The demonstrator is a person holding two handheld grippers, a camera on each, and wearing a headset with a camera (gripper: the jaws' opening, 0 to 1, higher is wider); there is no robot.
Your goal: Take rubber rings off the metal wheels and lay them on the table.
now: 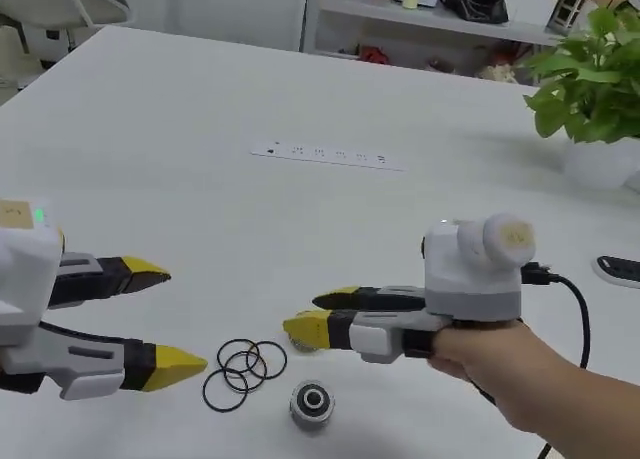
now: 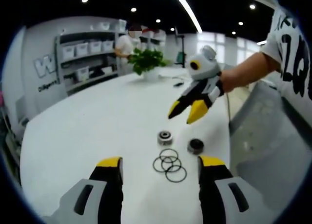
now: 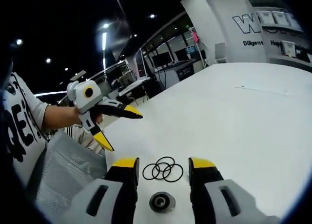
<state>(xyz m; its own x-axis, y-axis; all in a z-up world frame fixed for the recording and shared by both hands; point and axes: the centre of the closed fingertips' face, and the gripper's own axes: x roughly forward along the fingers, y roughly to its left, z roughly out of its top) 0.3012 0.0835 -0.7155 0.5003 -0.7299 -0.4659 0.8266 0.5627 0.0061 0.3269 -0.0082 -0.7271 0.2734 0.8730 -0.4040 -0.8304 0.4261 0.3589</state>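
Left claw [image 1: 170,316] and right claw [image 1: 305,316], both spread, flank loose rubber rings [image 1: 247,364] on the white table [image 1: 200,129]
At the left, the left claw hangs over the table with its yellow-tipped jaws wide apart, holding nothing. Just to its right, the thin black rings lie flat in an overlapping cluster. A dark-rimmed metal wheel [image 1: 311,402] sits close beside them on the person's side. The right claw, held in a hand [image 1: 490,364], points left toward the rings with its jaws parted and empty. The left gripper view shows a second, paler wheel [image 2: 165,137] just past the rings, below the right claw. A potted plant [image 1: 590,74] stands at the far right
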